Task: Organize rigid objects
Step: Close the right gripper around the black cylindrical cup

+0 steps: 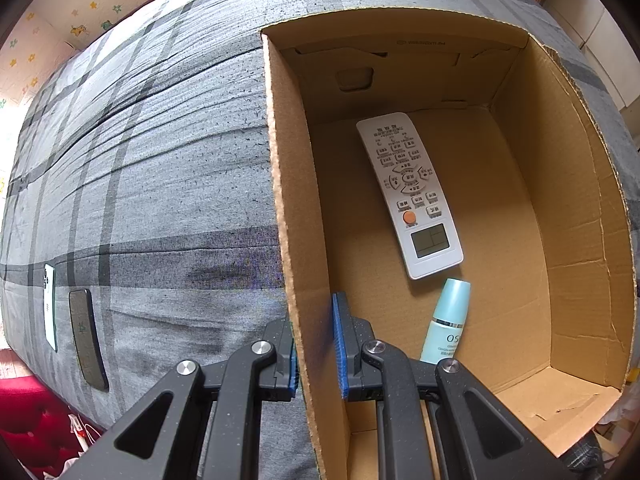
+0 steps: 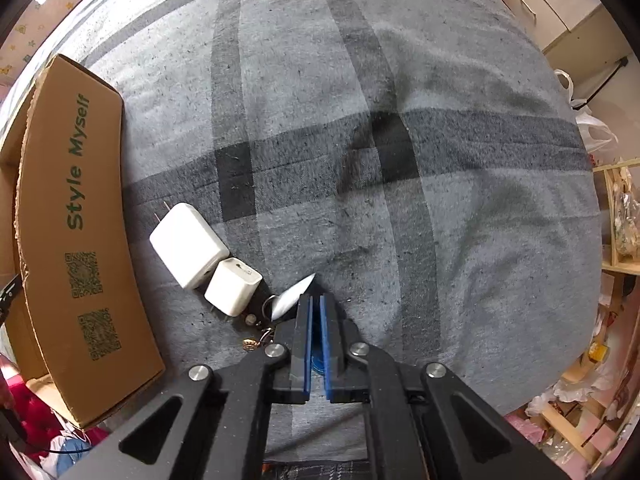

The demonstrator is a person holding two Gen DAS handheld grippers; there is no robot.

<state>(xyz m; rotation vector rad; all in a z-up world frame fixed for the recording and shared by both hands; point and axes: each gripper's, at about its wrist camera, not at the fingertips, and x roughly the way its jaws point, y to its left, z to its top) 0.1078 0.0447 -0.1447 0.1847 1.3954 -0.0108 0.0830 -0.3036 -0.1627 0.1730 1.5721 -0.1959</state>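
Cardboard is pinched by the left gripper (image 1: pixel 314 344): its blue pads are pressed onto the near side wall of the open box (image 1: pixel 280 184), one pad outside and one inside, apparently so that the box is kept steady on the soft grey plaid blanket (image 1: pixel 140 168) while things are dropped in. Inside the box, a white remote control (image 1: pixel 408 196) lies flat on the floor with its buttons up, and a pale blue bottle (image 1: pixel 446 324) lies on its side just beside the remote's lower end; these are judged to be already sorted. Outside the box, on the blanket to the left, a white phone (image 1: pixel 49 306) and a dark flat phone-like slab (image 1: pixel 87 338) lie side by side, not yet collected. The right gripper (image 2: pixel 316 320) is pointed down at the blanket with its pads drawn almost together; something blue is glimpsed between them, but what it is cannot be told. Just left of its tips lie a silvery pointed tag (image 2: pixel 292 296) on a key ring (image 2: pixel 260 330), touching a small white charger (image 2: pixel 234 286), which in turn touches a larger white charger (image 2: pixel 188 244) with its prongs pointing away. The cluster is near the box's printed outer wall, so a short carry would be expected.
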